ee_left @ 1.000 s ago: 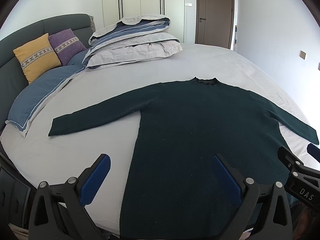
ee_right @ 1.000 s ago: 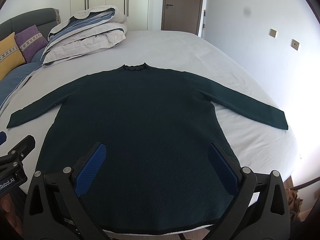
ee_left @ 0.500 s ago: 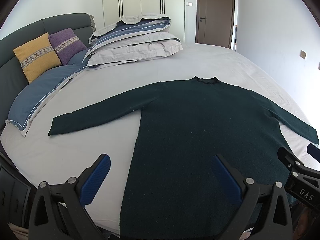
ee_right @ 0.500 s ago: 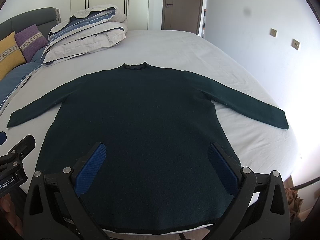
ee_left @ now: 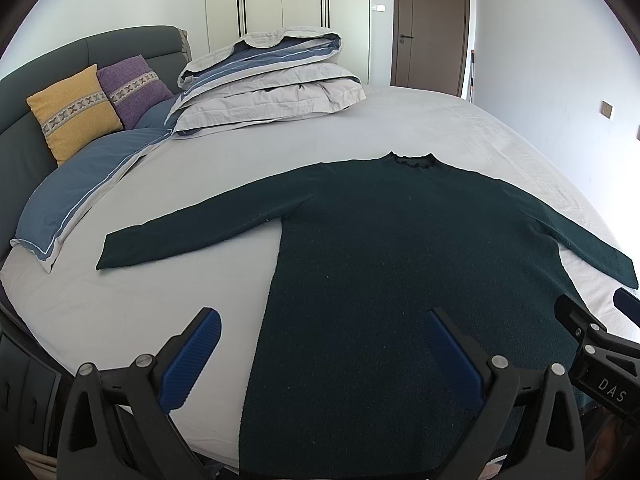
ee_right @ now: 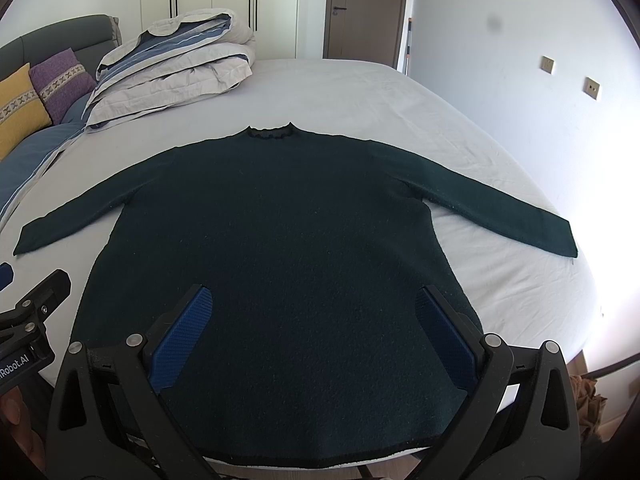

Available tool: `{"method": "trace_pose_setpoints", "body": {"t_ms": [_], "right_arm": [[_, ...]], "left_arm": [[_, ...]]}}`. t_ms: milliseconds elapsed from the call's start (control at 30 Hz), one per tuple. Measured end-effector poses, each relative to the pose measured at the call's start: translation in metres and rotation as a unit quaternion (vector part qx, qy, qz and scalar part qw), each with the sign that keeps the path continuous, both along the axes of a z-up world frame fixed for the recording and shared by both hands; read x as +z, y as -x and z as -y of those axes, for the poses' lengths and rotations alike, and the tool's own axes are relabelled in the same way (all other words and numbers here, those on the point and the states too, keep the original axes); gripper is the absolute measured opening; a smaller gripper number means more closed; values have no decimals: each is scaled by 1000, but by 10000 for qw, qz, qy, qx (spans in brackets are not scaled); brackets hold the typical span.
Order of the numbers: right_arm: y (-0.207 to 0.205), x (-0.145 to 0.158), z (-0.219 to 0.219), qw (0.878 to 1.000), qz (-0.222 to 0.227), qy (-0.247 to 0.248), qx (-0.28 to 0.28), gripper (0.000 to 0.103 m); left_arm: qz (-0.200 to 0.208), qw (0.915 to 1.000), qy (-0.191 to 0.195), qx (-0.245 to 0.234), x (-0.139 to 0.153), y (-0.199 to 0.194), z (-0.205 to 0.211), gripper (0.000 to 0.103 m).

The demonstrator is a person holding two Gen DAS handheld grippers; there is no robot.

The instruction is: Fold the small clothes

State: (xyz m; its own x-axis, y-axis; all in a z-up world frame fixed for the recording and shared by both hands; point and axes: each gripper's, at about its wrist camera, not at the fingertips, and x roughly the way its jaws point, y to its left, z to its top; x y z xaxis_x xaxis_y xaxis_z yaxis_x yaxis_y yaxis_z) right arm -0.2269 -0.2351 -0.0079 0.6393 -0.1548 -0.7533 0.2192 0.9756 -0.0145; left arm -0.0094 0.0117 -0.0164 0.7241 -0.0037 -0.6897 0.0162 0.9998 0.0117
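A dark green long-sleeved sweater (ee_left: 400, 248) lies flat on the bed, collar at the far side, both sleeves spread out; it also shows in the right wrist view (ee_right: 288, 232). My left gripper (ee_left: 320, 356) is open and empty above the sweater's lower left edge. My right gripper (ee_right: 312, 336) is open and empty above the sweater's lower middle, near the hem. Each gripper shows at the edge of the other's view.
The bed has a light grey sheet (ee_left: 140, 300). A folded duvet (ee_left: 272, 80) lies at the far left. Yellow (ee_left: 72, 112) and purple (ee_left: 134, 88) cushions lean on the dark headboard. A blue pillow (ee_left: 80, 200) lies at left. The wall is at right.
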Motion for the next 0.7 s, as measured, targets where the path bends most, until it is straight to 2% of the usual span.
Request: {"method": "trace_pose_setpoints", "body": {"t_ms": [700], "right_arm": [[2, -3, -3, 10000, -43, 4, 21, 103]], "left_arm": [[-15, 10000, 1, -4, -2, 2, -2, 103]]}}
